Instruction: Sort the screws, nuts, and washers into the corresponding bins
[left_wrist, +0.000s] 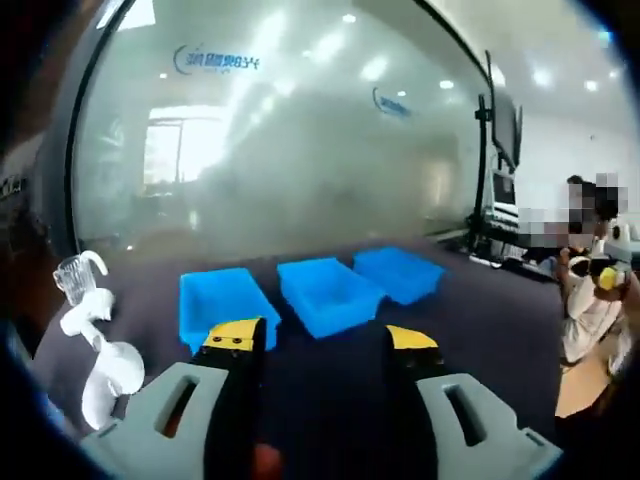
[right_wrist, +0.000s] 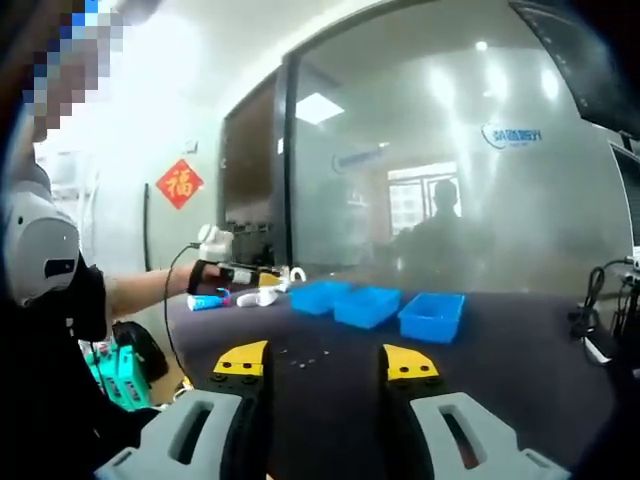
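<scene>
Step in hand: the start of sorting is judged to be at hand; nothing is gripped and no piece is seen inside a bin.
Left gripper (left_wrist: 325, 340): seen at the bottom of the left gripper view, raised above the table (left_wrist: 480, 300); its jaws are held apart with nothing between them.
Right gripper (right_wrist: 325, 362): seen at the bottom of the right gripper view; its jaws are likewise spread and empty.
Bins: three blue bins are set in a row on the dark table. In the left gripper view they lie mid-frame, just above the jaws: left bin (left_wrist: 225, 305), middle bin (left_wrist: 328, 292), right bin (left_wrist: 398, 272). In the right gripper view the same row is seen at centre, further off.
Small parts (right_wrist: 300, 356): a scatter of pale specks is seen on the table in the right gripper view, just above and between the jaws, nearer than the bins. Screws, nuts and washers cannot be told apart at this size.
Other things: white objects (left_wrist: 95, 340) are seen at lower left of the left gripper view; a person's arm (right_wrist: 150, 290) is reached over the table at mid-left of the right gripper view.
Next move: one gripper is to be lowered onto a single speck, closed on it, and the matching bin chosen. Fine aim is called for, as the pieces look tiny and lie flat.
</scene>
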